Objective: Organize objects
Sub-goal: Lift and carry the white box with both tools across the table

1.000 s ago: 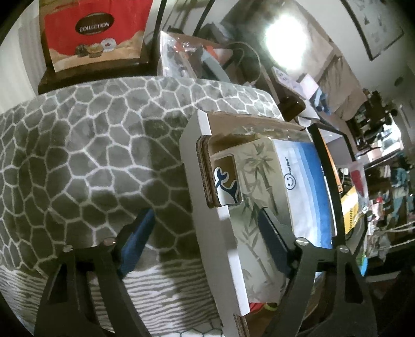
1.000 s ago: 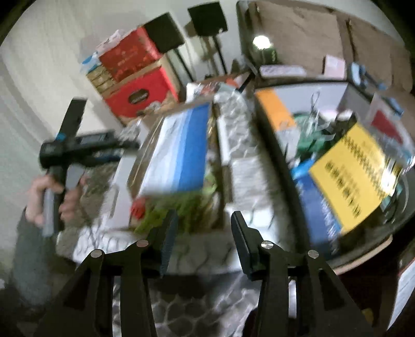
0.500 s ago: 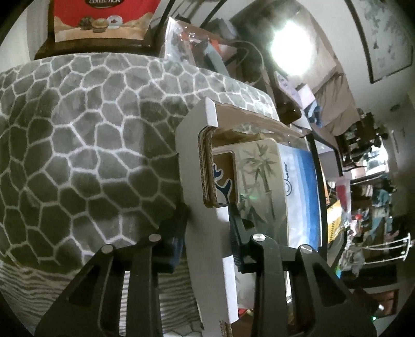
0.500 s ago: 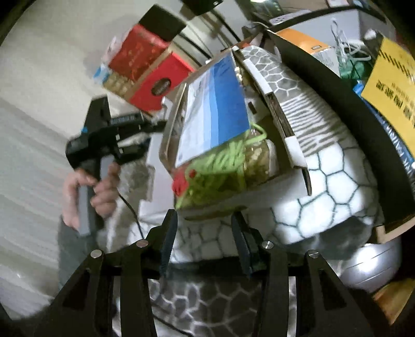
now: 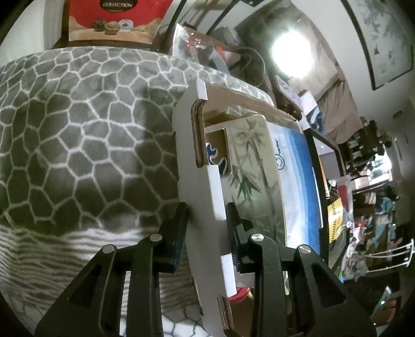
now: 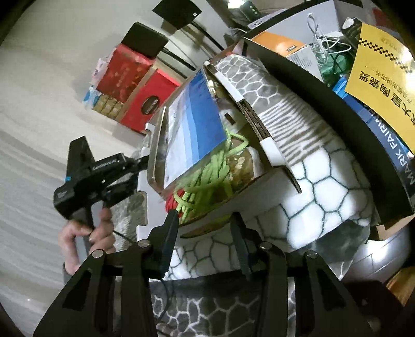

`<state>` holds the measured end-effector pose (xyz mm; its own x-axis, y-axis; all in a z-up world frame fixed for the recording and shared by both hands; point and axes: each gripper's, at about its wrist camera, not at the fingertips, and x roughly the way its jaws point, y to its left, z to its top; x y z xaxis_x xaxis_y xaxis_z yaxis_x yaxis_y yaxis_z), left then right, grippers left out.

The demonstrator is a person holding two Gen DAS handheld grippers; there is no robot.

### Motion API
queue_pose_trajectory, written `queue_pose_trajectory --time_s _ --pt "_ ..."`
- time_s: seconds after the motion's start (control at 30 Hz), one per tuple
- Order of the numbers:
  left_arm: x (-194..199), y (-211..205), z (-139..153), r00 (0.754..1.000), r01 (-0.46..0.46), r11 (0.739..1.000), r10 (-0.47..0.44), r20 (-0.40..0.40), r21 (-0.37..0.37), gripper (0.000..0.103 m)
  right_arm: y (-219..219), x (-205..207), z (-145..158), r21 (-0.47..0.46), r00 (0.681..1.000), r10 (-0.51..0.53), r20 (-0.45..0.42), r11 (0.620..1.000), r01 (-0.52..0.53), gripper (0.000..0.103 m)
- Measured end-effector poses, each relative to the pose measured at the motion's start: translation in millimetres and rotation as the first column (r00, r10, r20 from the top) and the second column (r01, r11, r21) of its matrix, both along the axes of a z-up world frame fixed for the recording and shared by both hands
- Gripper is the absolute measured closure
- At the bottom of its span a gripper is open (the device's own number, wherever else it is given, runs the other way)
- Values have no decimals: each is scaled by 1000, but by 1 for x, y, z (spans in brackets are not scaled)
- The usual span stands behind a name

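Left gripper (image 5: 206,217): black, matte, two flat fingers with ribbed blue pads, clamped on white side flap of cardboard box (image 5: 199,166); one finger on outer face, the other on inner face. Also seen from right wrist view (image 6: 135,171), gripped by bare hand (image 6: 85,236) on grey handle, tips at box's left wall.

Right gripper (image 6: 205,228): same build, fingers apart, straddling the near lower edge of the box (image 6: 275,186); contact with cardboard cannot be told.

Cardboard box: corrugated, white outside, brown inside, flaps up with cut notches; resting on fleece blanket (image 5: 77,145), tilted in right wrist view.

Contents, packed upright and flat against one another:
- wooden board (image 5: 254,166), pale, rounded corners, printed bamboo motif, just inside the clamped flap;
- small card (image 5: 216,155), tan with navy-and-white wave print, between flap and board;
- flat glossy pack (image 5: 293,176), white grading to blue bands, smiley mark, beside the board; also (image 6: 194,124);
- lime-green cord (image 6: 207,178), loosely tangled, under the pack, with red item (image 6: 170,203) at its lower end.

Fleece blanket: soft, grey with white cell pattern, band of wavy stripes lower down.

Red carton (image 5: 116,18), "COLLECTION" label, behind blanket. Yellow printed sheet (image 6: 384,77), right, well apart from box.
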<state>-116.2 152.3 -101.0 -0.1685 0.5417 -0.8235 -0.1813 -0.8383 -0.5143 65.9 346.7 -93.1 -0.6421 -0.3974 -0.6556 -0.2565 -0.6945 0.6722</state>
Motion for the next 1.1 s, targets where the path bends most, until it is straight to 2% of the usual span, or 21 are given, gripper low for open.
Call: queue_pose_trajectory --time_s 0.13,0.2,0.33,0.37,0.43,0.47,0.53,0.63,0.8,0.9,1.0,1.07,1.1 --pt "-2 0 -1 1000 3 1000 -3 14 6 76 -8 1 -12 -107 1000 12 -11 994 -13 63" --pt "-3 -1 -1 1000 7 1000 -7 10 1 76 -10 -2 -13 -103 1000 1 -15 995 -3 63" --pt "-3 -1 -1 1000 11 1000 -11 17 8 76 -14 -8 -21 -160 1000 -13 -16 987 10 63" --pt "-3 -1 -1 1000 15 1000 -15 18 6 76 -16 -9 -22 -167 1000 -12 -16 986 9 68" --pt "-4 -2 3 1000 24 1000 -24 20 20 75 -18 -9 -23 -159 999 -20 -25 987 16 70" --pt "-5 -4 7 1000 24 999 -25 16 26 71 -18 -10 -22 -151 999 -20 -28 988 16 70" --pt "-9 -11 20 1000 24 999 -24 -10 42 46 -17 -8 -25 -155 999 -23 -38 988 17 72" --pt "-21 -21 46 997 15 999 -12 -82 40 28 -14 -4 -24 -148 999 -21 -42 989 14 72" --pt "-48 -15 71 984 45 999 -47 -170 -18 15 0 1 -17 -122 999 -23 -36 992 19 73" --pt "-65 6 68 971 112 989 -130 -200 -99 15 10 3 -9 -91 999 -16 -32 996 13 73" --pt "-75 33 57 948 186 964 -226 -222 -189 16 17 1 0 -48 1000 -2 -27 999 0 73" --pt "-78 52 44 931 233 937 -292 -219 -260 21 20 -2 2 -24 1000 1 -18 1000 -1 73" --pt "-79 58 38 926 245 924 -312 -210 -293 27 21 -2 1 -15 1000 -3 -11 1000 2 73"
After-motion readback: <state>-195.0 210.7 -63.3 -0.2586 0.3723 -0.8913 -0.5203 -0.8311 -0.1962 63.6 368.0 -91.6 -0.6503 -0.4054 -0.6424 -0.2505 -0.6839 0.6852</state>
